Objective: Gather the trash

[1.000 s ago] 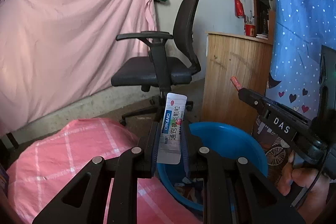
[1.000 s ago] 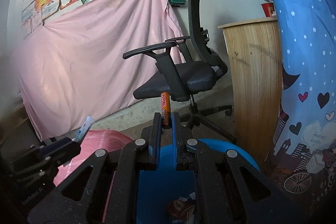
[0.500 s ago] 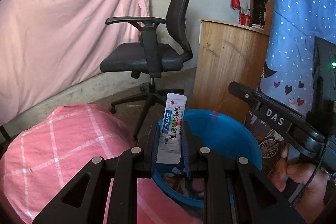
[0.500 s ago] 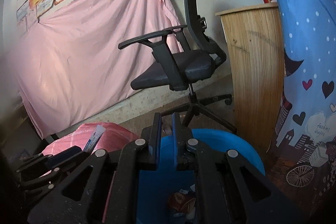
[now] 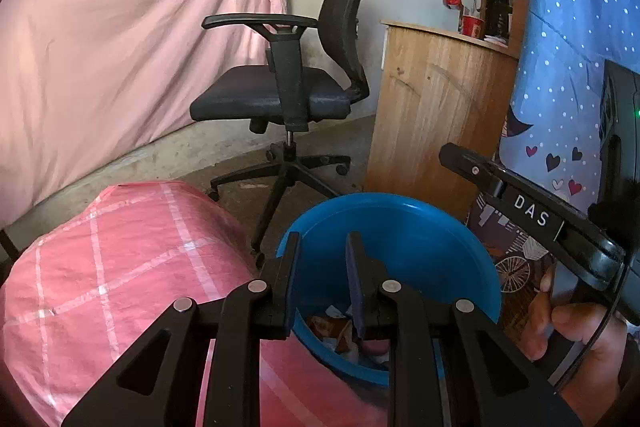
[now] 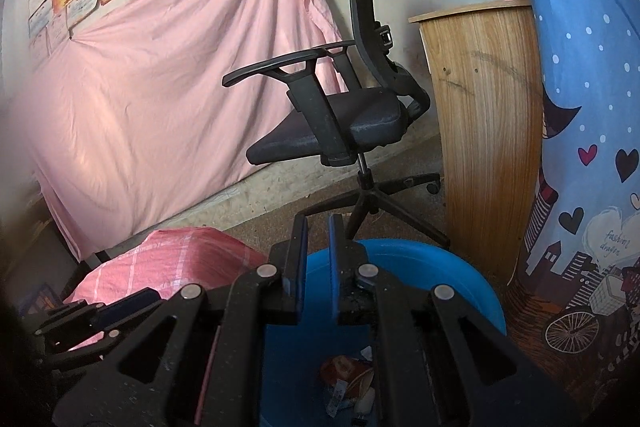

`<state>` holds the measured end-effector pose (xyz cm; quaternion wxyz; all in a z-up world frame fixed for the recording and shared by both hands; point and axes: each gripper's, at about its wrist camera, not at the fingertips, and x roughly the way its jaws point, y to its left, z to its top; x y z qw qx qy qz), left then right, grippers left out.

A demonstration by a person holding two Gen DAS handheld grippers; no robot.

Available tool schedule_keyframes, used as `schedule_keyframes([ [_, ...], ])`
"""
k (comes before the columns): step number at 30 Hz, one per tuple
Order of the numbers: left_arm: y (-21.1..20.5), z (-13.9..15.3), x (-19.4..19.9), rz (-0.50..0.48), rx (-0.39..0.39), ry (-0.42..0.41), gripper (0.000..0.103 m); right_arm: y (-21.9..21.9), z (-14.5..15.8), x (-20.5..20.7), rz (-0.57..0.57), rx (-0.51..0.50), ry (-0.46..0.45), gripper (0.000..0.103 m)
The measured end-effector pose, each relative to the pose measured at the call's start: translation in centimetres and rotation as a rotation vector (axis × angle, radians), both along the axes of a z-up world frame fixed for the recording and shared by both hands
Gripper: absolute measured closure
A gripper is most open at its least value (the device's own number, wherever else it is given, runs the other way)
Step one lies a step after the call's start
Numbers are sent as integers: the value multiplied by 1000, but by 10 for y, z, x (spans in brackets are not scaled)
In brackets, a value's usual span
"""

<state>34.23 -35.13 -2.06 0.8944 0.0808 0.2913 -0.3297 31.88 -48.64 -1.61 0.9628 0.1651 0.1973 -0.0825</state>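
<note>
Hanging over the blue basin (image 5: 452,239), the left gripper (image 5: 320,259) points forward and down toward its inside, jaws a clear gap apart with nothing between them. Trash (image 5: 340,331) lies in a loose heap at the bottom of the basin, a jumble of wrappers and paper scraps; no single piece shows a clear long axis from here. The right gripper (image 6: 318,243) is also tilted down above the near rim of the basin (image 6: 460,279), its jaws parted by only a narrow slit, and empty. From the right wrist view the trash (image 6: 352,383) shows as crumpled orange and white packets low in the bowl. A hand (image 5: 576,331) grips the right tool's handle at the right edge of the left view. The basin stands on the floor beside a pink checked bundle (image 5: 120,267), with a black office chair (image 5: 288,99) and a wooden counter (image 5: 432,115) behind.
</note>
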Motion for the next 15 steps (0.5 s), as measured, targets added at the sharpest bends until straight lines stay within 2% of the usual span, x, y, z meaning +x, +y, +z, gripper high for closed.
schedule_keyframes([
  [15, 44, 25, -10, 85, -42, -32, 83, 15, 11, -15, 7, -29, -15, 65],
])
